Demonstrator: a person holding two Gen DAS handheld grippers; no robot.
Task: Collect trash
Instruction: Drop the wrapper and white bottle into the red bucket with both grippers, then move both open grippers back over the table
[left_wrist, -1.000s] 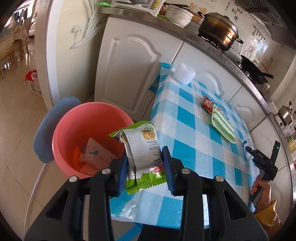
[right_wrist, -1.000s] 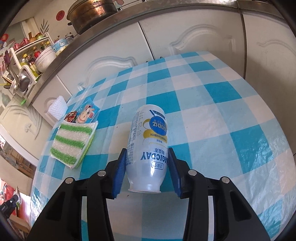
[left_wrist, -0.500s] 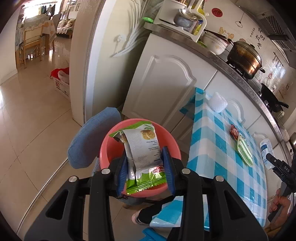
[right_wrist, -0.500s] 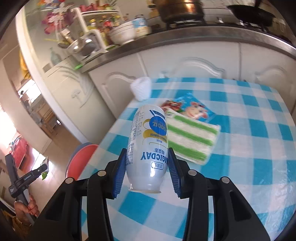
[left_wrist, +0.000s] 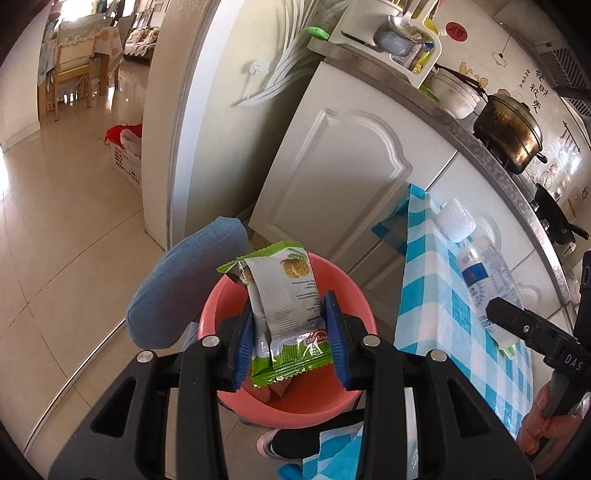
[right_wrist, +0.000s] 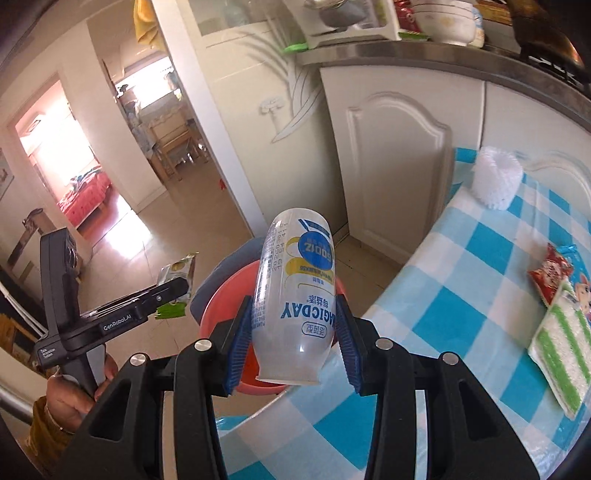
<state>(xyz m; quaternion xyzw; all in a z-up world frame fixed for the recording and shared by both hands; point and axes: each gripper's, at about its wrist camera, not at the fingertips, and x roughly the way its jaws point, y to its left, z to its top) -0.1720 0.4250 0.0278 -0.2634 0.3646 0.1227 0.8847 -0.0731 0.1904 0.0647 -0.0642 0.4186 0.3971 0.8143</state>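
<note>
My left gripper (left_wrist: 291, 343) is shut on a green and silver snack wrapper (left_wrist: 284, 306), held above the pink bucket (left_wrist: 354, 321) that stands on a blue stool (left_wrist: 177, 288). Some wrappers lie inside the bucket. My right gripper (right_wrist: 293, 343) is shut on a white plastic bottle (right_wrist: 295, 295), upside down, hanging over the table's left corner close to the bucket (right_wrist: 221, 291). The bottle (left_wrist: 487, 280) and right gripper also show at the right of the left wrist view. In the right wrist view the left gripper (right_wrist: 173, 291) with its wrapper (right_wrist: 177, 273) shows at left.
The table with a blue-checked cloth (right_wrist: 461, 295) carries a green-striped sponge cloth (right_wrist: 561, 347), a red snack packet (right_wrist: 550, 273) and a white foam net (right_wrist: 495, 177). White cabinets (left_wrist: 351, 166) and a counter with a pot (left_wrist: 509, 129) stand behind. A laundry basket (left_wrist: 125, 155) sits on the tiled floor.
Both grippers swung left, off the table towards the bucket. The wrapper now hangs over the bucket's middle. The bottle left the tabletop area and rolled as it reached the table's corner.
</note>
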